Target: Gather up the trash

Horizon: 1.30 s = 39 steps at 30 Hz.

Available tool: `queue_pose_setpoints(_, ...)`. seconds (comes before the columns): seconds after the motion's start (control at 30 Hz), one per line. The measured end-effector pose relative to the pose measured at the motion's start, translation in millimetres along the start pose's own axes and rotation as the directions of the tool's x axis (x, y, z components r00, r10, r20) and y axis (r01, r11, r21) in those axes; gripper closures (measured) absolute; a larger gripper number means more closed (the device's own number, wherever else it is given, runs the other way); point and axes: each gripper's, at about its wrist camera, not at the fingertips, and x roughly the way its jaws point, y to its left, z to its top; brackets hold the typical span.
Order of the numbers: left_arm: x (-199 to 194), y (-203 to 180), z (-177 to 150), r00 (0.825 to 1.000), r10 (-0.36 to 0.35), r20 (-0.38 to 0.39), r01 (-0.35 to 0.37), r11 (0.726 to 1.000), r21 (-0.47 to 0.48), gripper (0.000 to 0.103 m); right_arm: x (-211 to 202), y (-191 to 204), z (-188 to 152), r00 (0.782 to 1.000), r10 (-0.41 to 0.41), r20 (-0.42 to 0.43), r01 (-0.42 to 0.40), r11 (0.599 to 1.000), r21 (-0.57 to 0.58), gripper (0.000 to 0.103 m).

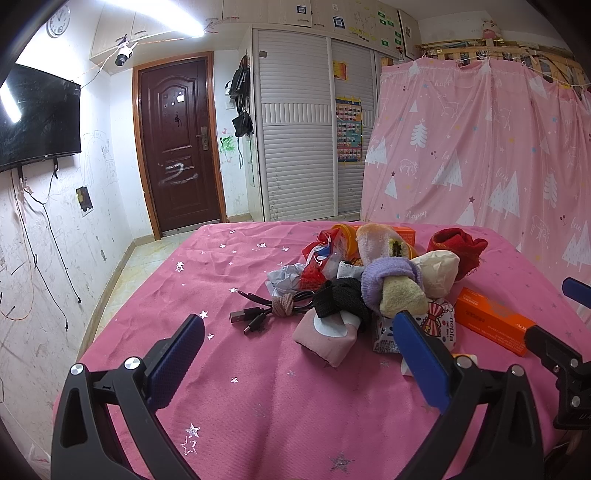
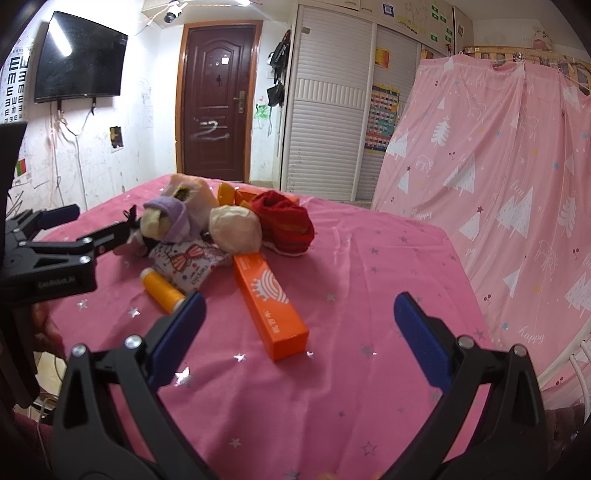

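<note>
I hold both grippers spread and empty above the pink tablecloth (image 1: pixel 258 398) — left gripper (image 1: pixel 299 339) facing the sock pile (image 1: pixel 373 280), right gripper (image 2: pixel 299 314) over the orange box (image 2: pixel 269 306).

A dark brown door (image 1: pixel 177 144) stands in the scribbled white wall (image 1: pixel 99 173), with a black television (image 1: pixel 38 118) mounted to its left. White louvred wardrobes (image 1: pixel 295 147) and a pink tree-patterned curtain (image 1: pixel 480 147) stand to the right. A ceiling tube light (image 1: pixel 166 24) glows.

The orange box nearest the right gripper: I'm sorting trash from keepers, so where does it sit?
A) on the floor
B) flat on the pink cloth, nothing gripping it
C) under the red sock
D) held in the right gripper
B: the orange box lies flat on the pink cloth, ahead of the open right gripper.
</note>
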Motion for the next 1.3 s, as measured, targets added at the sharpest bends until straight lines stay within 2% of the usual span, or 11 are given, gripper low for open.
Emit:
queue_pose_setpoints(0.37, 1.4, 1.2, 1.5, 1.000, -0.007, -0.015, 0.007, 1.000, 0.003, 0.008, -1.8, -1.7, 0.2, 1.000, 0.010, 0.005, -0.010, 1.000, 0.009, 0.005)
queue_pose_setpoints(0.47, 8.9, 4.0, 5.6, 0.997, -0.038, -0.072, 0.039, 0.999, 0.018, 0.008, -5.6, -5.2, 5.1, 0.998, 0.060, 0.021, -0.061, 0.998, 0.027, 0.005)
queue_pose_setpoints(0.6, 15.2, 9.8, 8.2, 0.991, -0.075, -0.109, 0.079, 0.996, 0.032, 0.008, -8.4, -15.7, 12.1, 0.974, 0.226, 0.013, -0.226, 0.972, 0.059, 0.005)
queue_pose_setpoints(0.7, 17.9, 22.6, 14.4, 0.981, -0.139, -0.138, 0.139, 0.990, -0.008, 0.008, -5.1, -24.3, 17.4, 0.962, 0.271, -0.032, -0.267, 0.960, 0.088, 0.005)
queue_pose_setpoints(0.8, 31.2, 34.4, 25.4, 0.952, -0.212, -0.219, 0.206, 0.977, -0.047, 0.008, 6.0, -30.2, 20.9, 0.953, 0.288, -0.090, -0.279, 0.954, 0.107, 0.006)
queue_pose_setpoints(0.87, 38.6, 33.3, 26.6, 0.946, -0.211, -0.245, 0.216, 0.976, -0.007, 0.008, 12.7, -31.3, 23.1, 0.948, 0.291, -0.127, -0.279, 0.955, 0.105, 0.019)
queue_pose_setpoints(0.93, 45.2, 27.9, 28.1, 0.947, -0.194, -0.256, 0.214, 0.975, 0.051, 0.008, 27.2, -28.3, 26.0, 0.934, 0.296, -0.200, -0.281, 0.955, 0.099, 0.032)
queue_pose_setpoints(1.0, 53.5, 24.2, 27.9, 0.934, -0.204, -0.292, 0.236, 0.969, 0.078, 0.008, 36.4, -20.6, 26.7, 0.929, 0.282, -0.238, -0.272, 0.959, 0.076, 0.034)
queue_pose_setpoints(1.1, 60.8, 21.2, 27.2, 0.922, -0.213, -0.322, 0.252, 0.964, 0.084, 0.020, 48.1, -7.0, 28.7, 0.922, 0.260, -0.287, -0.261, 0.965, 0.036, 0.034)
queue_pose_setpoints(1.17, 66.5, 20.0, 25.0, 0.914, -0.213, -0.344, 0.256, 0.963, 0.082, 0.035, 55.1, -0.7, 30.6, 0.919, 0.237, -0.315, -0.244, 0.970, 0.016, 0.038)
queue_pose_setpoints(1.3, 79.1, 20.6, 20.9, 0.891, -0.247, -0.381, 0.295, 0.953, 0.070, 0.044, 70.4, 4.6, 32.6, 0.909, 0.192, -0.371, -0.211, 0.978, -0.009, 0.050)
